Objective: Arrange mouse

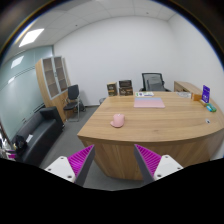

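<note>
At the near end of an office, the claw (110, 160) is held above the floor, short of a large wooden desk (160, 125). Its two fingers, each faced with a purple pad (80, 157), are spread wide apart, and nothing is gripped between them. A small pink mouse (118, 120) is seen on the desk's top, toward its near left part, well beyond the fingers and untouched by them. Farther back on the same desk, a flat pink mat (149, 101) is laid near the far edge. A purple box (206, 95) is set at the right end of the desk. An office chair (153, 82) is placed behind the desk, and a dark sofa (32, 133) is found along the left wall, with a glass-fronted cabinet (54, 76) beyond it.
</note>
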`<action>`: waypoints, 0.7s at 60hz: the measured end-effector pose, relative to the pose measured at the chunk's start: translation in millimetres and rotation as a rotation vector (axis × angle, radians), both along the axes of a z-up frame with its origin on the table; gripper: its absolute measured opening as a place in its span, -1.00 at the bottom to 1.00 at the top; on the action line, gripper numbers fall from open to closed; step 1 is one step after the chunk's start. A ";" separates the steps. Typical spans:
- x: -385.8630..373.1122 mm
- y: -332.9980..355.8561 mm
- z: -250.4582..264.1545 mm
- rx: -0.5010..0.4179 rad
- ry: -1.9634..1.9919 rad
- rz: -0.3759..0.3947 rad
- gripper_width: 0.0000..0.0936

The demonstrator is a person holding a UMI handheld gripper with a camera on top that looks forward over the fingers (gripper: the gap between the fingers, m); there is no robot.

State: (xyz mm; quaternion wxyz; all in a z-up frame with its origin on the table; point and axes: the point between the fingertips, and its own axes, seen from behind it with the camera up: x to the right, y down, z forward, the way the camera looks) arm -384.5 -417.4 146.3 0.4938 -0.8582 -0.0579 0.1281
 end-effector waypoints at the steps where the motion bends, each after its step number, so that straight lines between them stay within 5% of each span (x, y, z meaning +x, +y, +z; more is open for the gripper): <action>1: 0.3 1.0 0.5 0.002 0.001 -0.006 0.78; 25: -52.9 92.6 -43.0 0.000 -0.040 -0.228 0.78; 42: -72.4 180.8 -73.6 -0.009 -0.103 -0.233 0.77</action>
